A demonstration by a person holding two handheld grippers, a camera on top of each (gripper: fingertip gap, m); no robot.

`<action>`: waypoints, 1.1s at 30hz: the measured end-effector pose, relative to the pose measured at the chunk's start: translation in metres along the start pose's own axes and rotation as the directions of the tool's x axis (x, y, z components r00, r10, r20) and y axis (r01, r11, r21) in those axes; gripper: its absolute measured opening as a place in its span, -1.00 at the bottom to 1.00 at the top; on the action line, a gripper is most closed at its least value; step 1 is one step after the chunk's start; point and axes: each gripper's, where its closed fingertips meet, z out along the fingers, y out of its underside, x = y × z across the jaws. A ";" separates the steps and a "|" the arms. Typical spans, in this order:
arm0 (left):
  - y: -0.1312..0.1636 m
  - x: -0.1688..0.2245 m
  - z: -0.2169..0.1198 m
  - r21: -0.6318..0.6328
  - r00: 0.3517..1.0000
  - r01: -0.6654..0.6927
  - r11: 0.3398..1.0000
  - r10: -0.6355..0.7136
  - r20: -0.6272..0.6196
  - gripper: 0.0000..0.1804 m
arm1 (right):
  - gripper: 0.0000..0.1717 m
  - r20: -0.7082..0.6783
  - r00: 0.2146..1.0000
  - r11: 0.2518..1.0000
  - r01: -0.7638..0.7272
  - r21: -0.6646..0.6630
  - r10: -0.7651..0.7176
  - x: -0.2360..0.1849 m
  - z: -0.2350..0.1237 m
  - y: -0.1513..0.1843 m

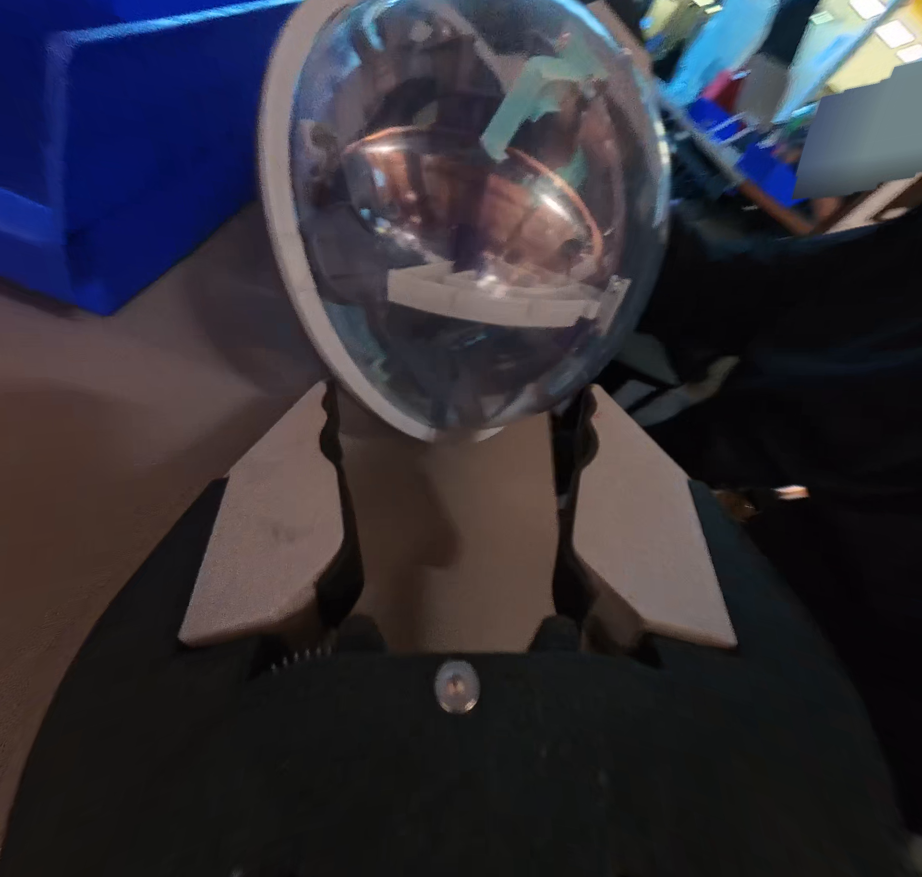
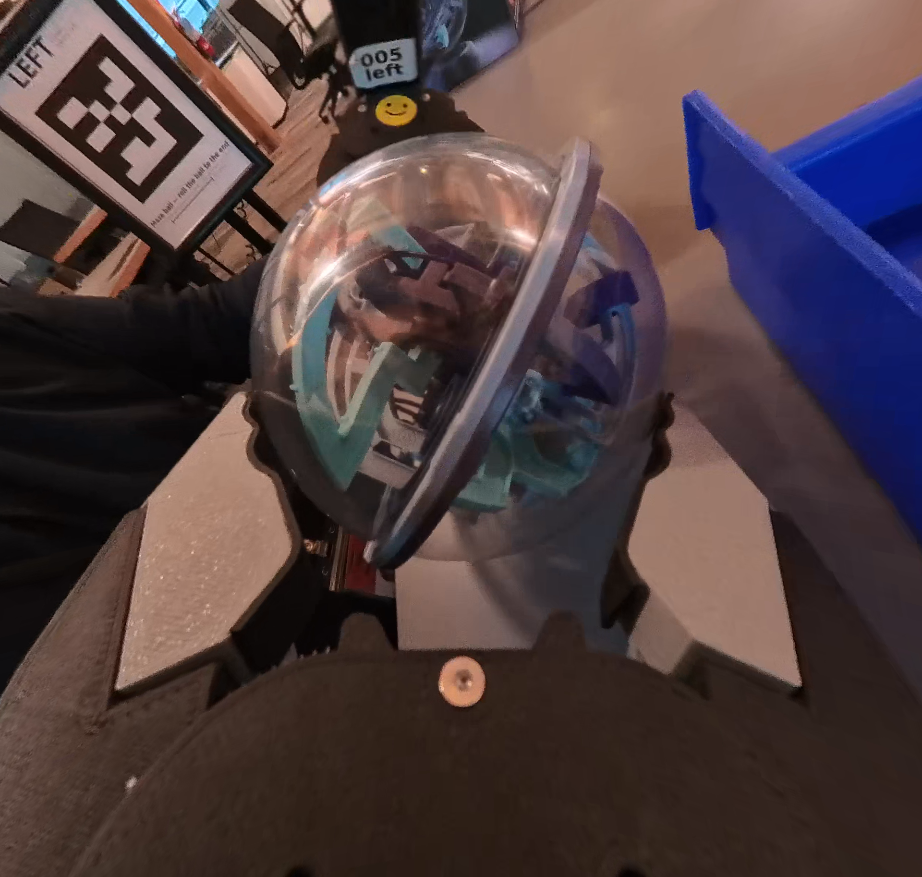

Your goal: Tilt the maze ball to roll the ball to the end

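The maze ball (image 2: 449, 354) is a clear sphere with a grey ring around it and teal, blue and purple tracks inside. It is held up off the table. My right gripper (image 2: 456, 419) is shut on it, one pad on each side of its lower half. In the left wrist view the maze ball (image 1: 474, 204) fills the upper middle, blurred. My left gripper (image 1: 456, 404) has only its fingertips (image 1: 329, 404) against the ball's near end. Its black body (image 2: 394, 109) shows behind the ball in the right wrist view. I cannot make out the small ball inside.
A blue bin (image 1: 124, 154) stands on the beige table (image 1: 100, 429) to the left; it also shows at the right of the right wrist view (image 2: 823, 254). A framed marker sign (image 2: 124, 119) stands at the left. A dark sleeve (image 2: 100, 354) lies beside the ball.
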 end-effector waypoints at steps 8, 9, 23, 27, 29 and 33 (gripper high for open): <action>0.005 -0.001 0.001 -0.053 0.997 -0.072 0.996 0.072 0.005 -0.01 | 0.51 -0.022 0.997 0.996 0.071 0.048 -0.070 0.011 -0.021 -0.015; 0.003 0.003 -0.002 -0.035 0.997 -0.073 0.997 0.072 -0.026 -0.08 | 0.50 -0.007 0.998 0.996 0.069 0.047 -0.069 0.011 -0.026 -0.015; -0.018 -0.024 0.013 -0.028 0.990 0.065 0.997 -0.068 -0.127 0.07 | 0.40 0.043 0.999 0.994 0.029 0.105 -0.033 0.025 -0.039 -0.027; -0.018 -0.024 0.012 -0.024 0.991 0.065 0.998 -0.067 -0.120 0.01 | 0.40 -0.029 0.999 0.993 0.041 0.108 -0.038 0.029 -0.050 -0.026; -0.020 -0.022 0.011 -0.009 0.987 0.078 0.997 -0.079 -0.140 0.00 | 0.43 -0.034 0.999 0.995 0.020 0.097 -0.017 0.029 -0.054 -0.022; -0.020 -0.023 0.013 -0.018 0.987 0.079 0.997 -0.080 -0.141 -0.01 | 0.52 0.009 0.999 0.995 -0.050 0.083 0.050 0.026 -0.055 -0.008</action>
